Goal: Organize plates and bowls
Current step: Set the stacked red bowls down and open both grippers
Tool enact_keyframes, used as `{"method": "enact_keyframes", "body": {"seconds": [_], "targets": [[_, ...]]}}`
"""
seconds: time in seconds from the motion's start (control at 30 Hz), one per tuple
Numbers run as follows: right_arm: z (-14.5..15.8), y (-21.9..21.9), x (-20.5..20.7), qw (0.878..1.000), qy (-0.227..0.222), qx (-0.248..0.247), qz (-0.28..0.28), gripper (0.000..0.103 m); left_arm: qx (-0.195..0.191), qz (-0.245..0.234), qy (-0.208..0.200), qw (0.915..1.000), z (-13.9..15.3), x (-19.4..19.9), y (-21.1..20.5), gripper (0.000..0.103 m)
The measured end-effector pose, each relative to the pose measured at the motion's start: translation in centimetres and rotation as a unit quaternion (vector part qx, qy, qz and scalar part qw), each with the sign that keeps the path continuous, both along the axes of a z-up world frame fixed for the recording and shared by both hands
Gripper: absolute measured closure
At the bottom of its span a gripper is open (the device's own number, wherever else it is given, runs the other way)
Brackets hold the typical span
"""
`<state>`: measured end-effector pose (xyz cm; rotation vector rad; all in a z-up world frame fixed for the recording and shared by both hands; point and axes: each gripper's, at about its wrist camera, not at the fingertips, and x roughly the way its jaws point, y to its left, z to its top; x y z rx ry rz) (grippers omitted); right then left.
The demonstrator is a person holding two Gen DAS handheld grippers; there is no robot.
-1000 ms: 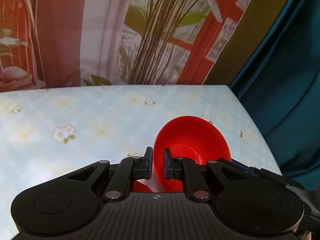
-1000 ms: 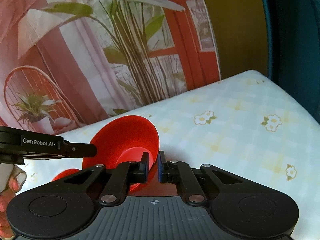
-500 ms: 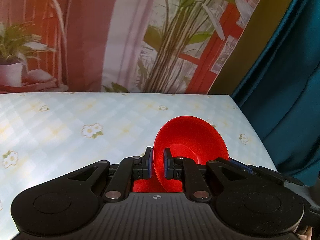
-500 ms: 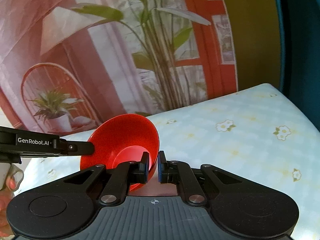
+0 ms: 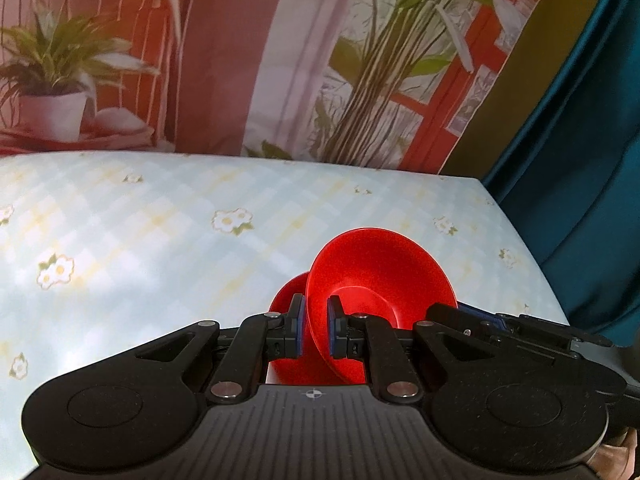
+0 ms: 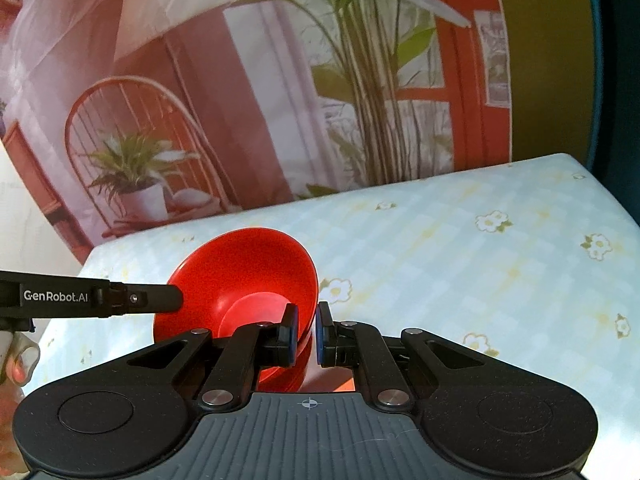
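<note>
While both grippers pinch the red bowl (image 6: 248,272), the floral table (image 6: 460,264) surrounds.

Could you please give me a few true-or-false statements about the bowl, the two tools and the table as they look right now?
1. The left tool is clamped on the rim of the red bowl. True.
2. The right tool is open and apart from the bowl. False: it is shut on the bowl's opposite rim.
3. The bowl is blue. False: it is red.
4. The table has a pale checked cover with small flowers. True.
5. The bowl sits flat and upright. False: it is tilted, its opening facing the cameras.
</note>
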<state>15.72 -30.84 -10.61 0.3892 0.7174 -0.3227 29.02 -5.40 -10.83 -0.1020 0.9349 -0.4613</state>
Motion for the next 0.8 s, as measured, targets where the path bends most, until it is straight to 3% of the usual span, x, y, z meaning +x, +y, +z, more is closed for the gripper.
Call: {"method": "enact_keyframes", "body": {"seconds": [0.8], "targets": [[-1.7, 0.9, 1.4, 0.999, 0.032, -0.004, 0.018, 0.094, 0.022, 0.009, 0.009, 0.9997, -2.0, -0.3, 0.4, 0.091]]}}
